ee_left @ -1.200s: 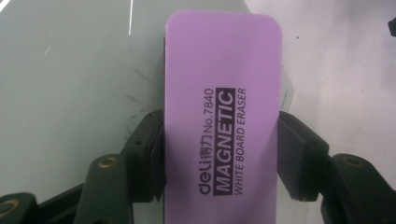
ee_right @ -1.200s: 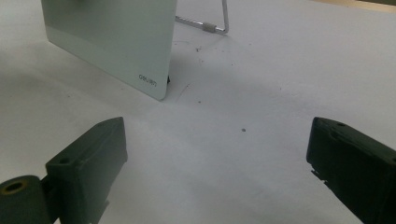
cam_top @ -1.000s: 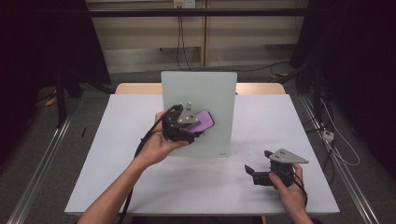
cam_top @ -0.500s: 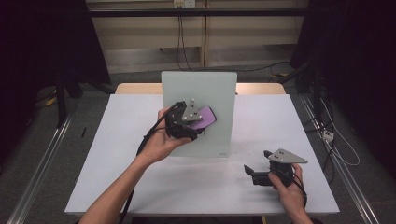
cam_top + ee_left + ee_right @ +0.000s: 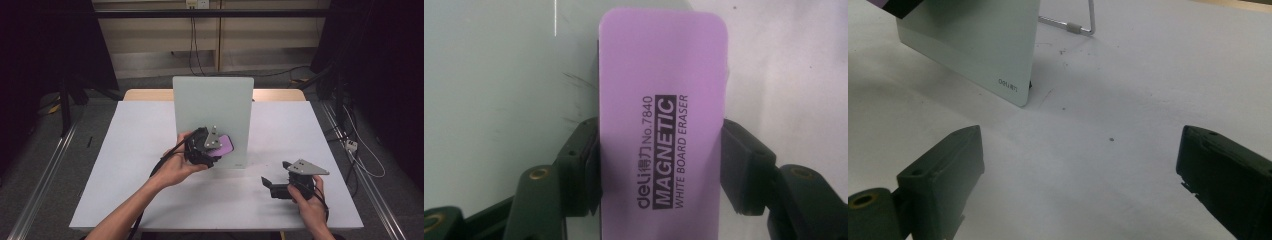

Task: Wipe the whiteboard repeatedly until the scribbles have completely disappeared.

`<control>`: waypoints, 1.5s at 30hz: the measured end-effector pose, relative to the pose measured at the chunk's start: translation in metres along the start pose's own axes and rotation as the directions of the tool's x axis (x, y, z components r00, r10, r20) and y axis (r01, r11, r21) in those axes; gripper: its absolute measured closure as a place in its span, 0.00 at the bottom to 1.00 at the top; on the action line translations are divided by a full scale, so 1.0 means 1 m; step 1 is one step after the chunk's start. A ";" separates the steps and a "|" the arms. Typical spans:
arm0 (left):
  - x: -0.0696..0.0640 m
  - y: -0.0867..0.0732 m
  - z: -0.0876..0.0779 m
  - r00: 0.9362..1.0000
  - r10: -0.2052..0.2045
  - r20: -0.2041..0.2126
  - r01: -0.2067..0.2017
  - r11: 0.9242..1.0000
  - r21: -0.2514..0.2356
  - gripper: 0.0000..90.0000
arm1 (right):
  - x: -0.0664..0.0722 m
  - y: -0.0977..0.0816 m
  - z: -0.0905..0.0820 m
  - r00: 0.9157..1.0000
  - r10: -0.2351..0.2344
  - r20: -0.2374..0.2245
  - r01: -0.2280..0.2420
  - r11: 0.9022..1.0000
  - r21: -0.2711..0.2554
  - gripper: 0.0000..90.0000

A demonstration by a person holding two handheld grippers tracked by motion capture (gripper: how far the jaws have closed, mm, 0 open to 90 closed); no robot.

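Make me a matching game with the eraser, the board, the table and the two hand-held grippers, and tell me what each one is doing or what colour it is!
Things:
1. eraser
2. board
3. left hand-held gripper
4. right hand-held gripper

States:
A. open, nothing between its jaws
B. purple, with "MAGNETIC" printed on it
C. pale green, standing upright on the white table
D. shut on the eraser's two long sides

Pairs: 1-B, 2-C, 3-D, 4-A
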State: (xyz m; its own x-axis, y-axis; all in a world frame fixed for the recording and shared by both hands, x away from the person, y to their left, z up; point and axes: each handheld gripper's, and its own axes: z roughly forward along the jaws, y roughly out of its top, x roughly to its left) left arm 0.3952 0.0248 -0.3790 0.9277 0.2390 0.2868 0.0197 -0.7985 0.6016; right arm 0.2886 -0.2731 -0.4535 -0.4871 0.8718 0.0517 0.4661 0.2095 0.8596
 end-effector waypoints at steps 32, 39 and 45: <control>0.002 -0.001 -0.006 0.999 -0.007 -0.042 0.007 1.000 0.004 0.45 | 0.001 0.000 0.000 1.000 0.008 -0.002 -0.008 1.000 0.005 0.06; -0.004 -0.007 0.003 1.000 -0.012 0.006 0.012 0.999 0.032 0.45 | 0.001 0.000 -0.001 1.000 0.009 -0.002 -0.009 1.000 0.005 0.06; -0.012 -0.014 0.012 0.999 0.011 0.039 -0.014 0.998 0.069 0.45 | 0.000 0.000 -0.001 1.000 0.008 0.000 -0.008 1.000 0.005 0.06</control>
State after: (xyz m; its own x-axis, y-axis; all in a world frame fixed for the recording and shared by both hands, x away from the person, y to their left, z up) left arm 0.3882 0.0259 -0.3997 0.9415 0.2084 0.2648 0.0324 -0.8381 0.5445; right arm 0.2879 -0.2729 -0.4532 -0.4835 0.8733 0.0589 0.4736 0.2045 0.8567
